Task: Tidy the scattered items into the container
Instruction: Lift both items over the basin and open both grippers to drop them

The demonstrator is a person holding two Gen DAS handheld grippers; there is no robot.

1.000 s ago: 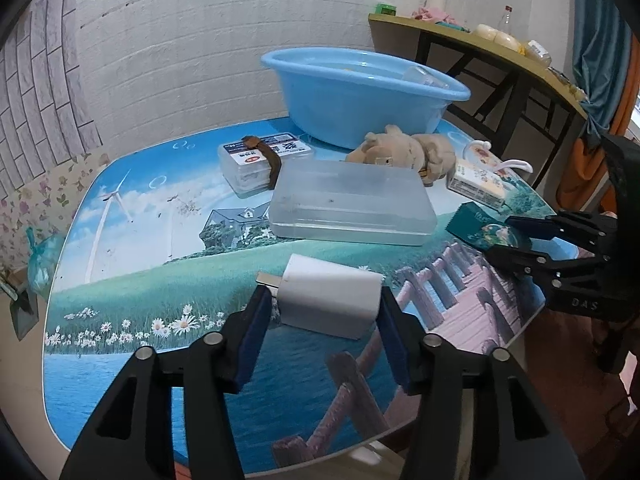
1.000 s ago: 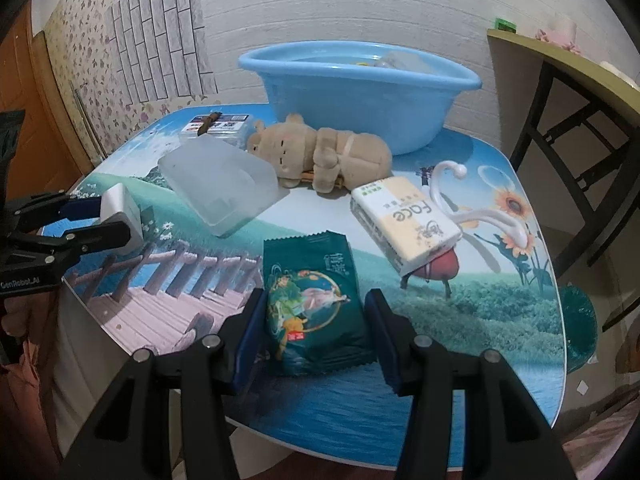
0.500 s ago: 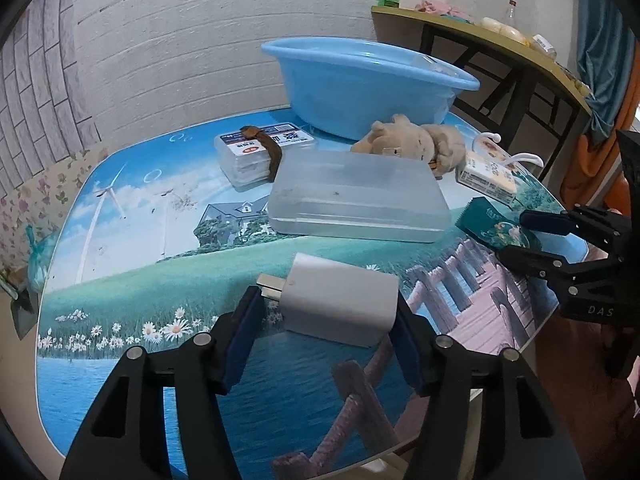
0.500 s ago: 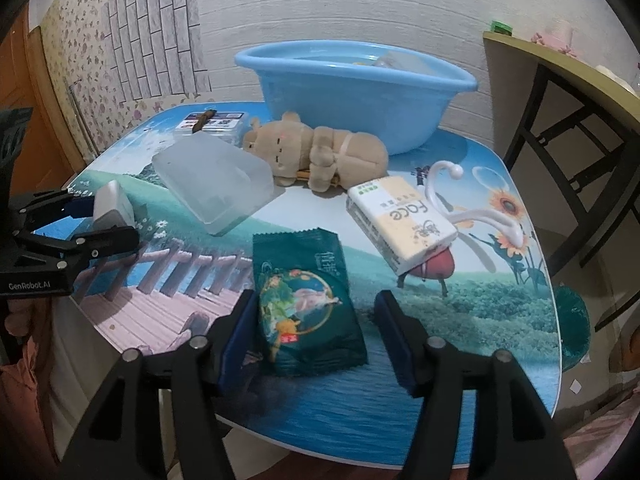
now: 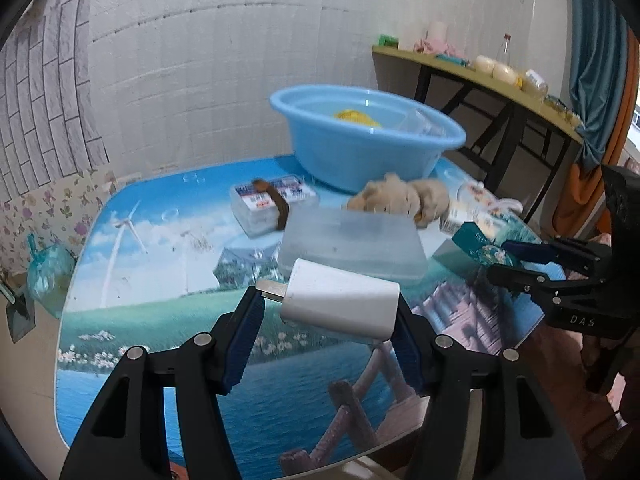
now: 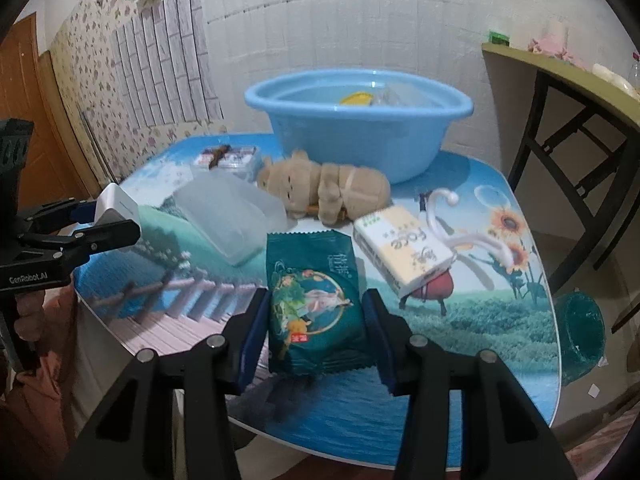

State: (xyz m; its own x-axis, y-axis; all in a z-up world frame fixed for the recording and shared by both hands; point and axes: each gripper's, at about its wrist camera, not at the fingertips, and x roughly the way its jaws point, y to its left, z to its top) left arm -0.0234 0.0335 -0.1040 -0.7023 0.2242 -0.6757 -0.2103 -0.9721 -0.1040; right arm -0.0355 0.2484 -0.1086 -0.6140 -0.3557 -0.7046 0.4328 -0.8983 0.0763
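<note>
I see the white rectangular plug adapter (image 5: pixel 340 306) lower centre of my left view, lifted off the table, tilted, metal prongs pointing left. Dark green foil snack packet (image 6: pixel 316 306) sits lower centre of my right view, also raised, printed face up. Round light-blue plastic basin (image 6: pixel 360 128) stands upright at upper centre, far table edge; something yellow plus clear plastic inside. Still scattered: beige plush toy (image 6: pixel 324 190), white-yellow tissue pack (image 6: pixel 402 248), clear plastic box (image 6: pixel 228 216).
</note>
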